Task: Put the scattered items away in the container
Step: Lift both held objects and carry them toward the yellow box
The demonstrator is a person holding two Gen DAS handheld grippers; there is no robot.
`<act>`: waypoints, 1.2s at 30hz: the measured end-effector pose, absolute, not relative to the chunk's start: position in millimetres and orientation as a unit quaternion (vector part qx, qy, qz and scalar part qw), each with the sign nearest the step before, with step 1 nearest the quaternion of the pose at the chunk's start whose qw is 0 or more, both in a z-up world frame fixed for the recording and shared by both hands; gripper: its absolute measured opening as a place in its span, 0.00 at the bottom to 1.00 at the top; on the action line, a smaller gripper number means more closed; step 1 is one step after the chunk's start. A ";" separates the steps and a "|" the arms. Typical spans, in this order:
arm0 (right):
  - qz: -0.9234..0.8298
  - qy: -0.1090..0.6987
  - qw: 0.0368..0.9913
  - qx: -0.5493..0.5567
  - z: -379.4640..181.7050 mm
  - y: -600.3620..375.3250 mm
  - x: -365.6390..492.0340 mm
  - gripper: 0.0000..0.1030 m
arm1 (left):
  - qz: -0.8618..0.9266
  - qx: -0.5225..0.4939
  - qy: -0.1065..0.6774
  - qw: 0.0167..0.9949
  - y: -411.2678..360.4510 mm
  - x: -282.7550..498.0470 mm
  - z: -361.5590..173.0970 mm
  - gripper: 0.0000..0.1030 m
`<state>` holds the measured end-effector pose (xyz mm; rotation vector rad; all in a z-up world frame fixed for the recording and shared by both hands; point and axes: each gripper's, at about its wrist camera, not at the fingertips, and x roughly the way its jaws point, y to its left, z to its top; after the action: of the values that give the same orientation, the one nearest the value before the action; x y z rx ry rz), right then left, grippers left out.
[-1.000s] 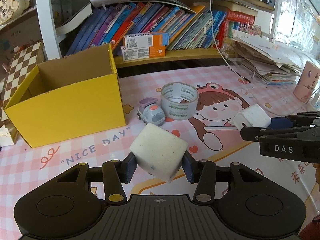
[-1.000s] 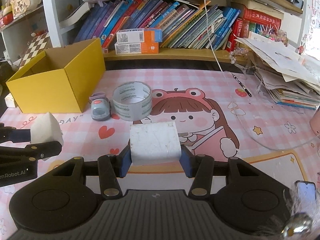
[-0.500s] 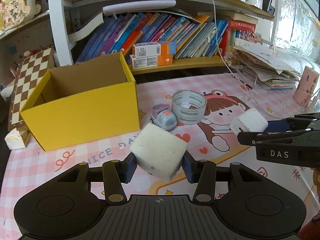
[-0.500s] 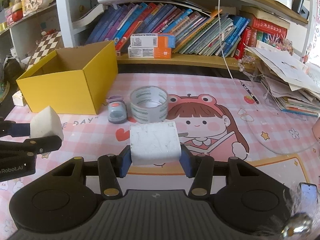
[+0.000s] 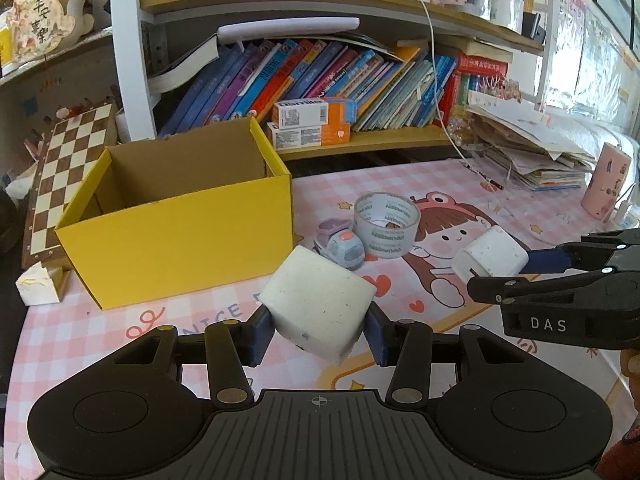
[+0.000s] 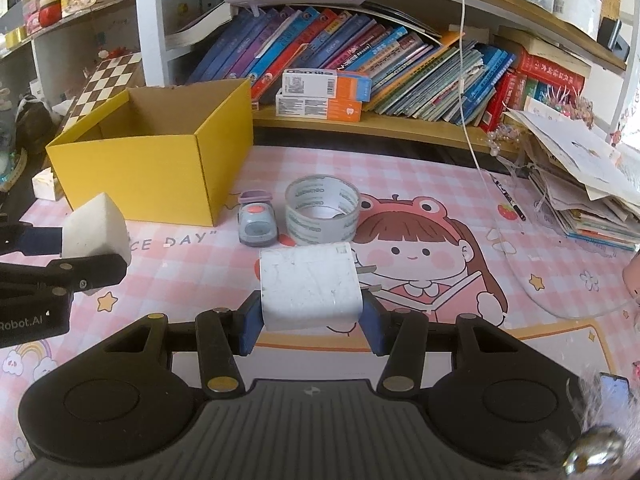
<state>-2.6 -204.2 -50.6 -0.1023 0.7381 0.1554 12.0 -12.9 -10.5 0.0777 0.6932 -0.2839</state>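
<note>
Nearest the cameras, a white foam block (image 5: 318, 304) is pinched by the left tool (image 5: 318, 330) and a white plug adapter (image 6: 310, 286) by the right tool (image 6: 310, 328), both above the desk (image 6: 440, 200). Farther back, a toy car (image 6: 257, 226) and tape roll (image 6: 322, 210) are seen beside the open yellow box (image 6: 156, 172).

A pink checked desk mat (image 6: 400, 184) with a cartoon girl in a frog hat covers the table; behind it a wooden shelf (image 5: 400, 140) carries a row of leaning books (image 6: 360, 60) and two stacked orange-and-white cartons (image 6: 324, 94); a white upright (image 5: 128, 60) frames the shelving on the left; a chessboard (image 5: 64, 176) leans beside it; loose papers (image 6: 580, 168) pile up at the right; a white cable (image 6: 466, 80) hangs down; daylight comes in from the right.
</note>
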 end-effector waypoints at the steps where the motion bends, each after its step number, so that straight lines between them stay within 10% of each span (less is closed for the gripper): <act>1: 0.076 0.360 0.929 -0.052 -50.3 -202.3 -2.9 0.47 | -0.139 0.036 0.338 0.930 -11.0 12.1 -10.2 0.45; 36: 0.126 0.355 0.921 -0.103 -37.2 -151.3 14.3 0.47 | -0.111 -0.008 0.308 0.945 43.2 9.6 -3.8 0.45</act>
<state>14.3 -151.3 -37.2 -0.2124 0.7294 0.2588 9.6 43.2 -3.8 -0.0161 0.6272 -0.2262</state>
